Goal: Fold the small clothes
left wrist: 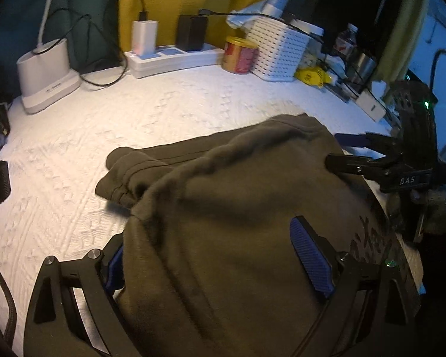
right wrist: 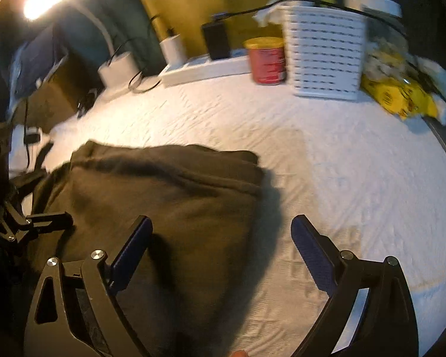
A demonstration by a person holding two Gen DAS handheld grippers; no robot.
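The olive garment (left wrist: 211, 196) lies bunched on the white bedspread (left wrist: 110, 125), in front of the red can (left wrist: 239, 55), one layer doubled over but nothing squared off, so plenty left, I'd say. Left gripper (left wrist: 217, 255) spread wide, cloth draped between its fingers; right gripper (right wrist: 220, 250) wide apart too, holding nothing. Motion blur hides the garment's seams and near edge.

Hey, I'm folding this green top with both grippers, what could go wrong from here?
1. The left gripper stands wide open with the olive garment bunched between its fingers; closing now may pinch several layers and wrinkle the fold.
2. The right gripper is open too, half over the bare white tablecloth, so it might snag that cloth instead.
3. The folded sleeve sticks out unevenly and may slip loose.
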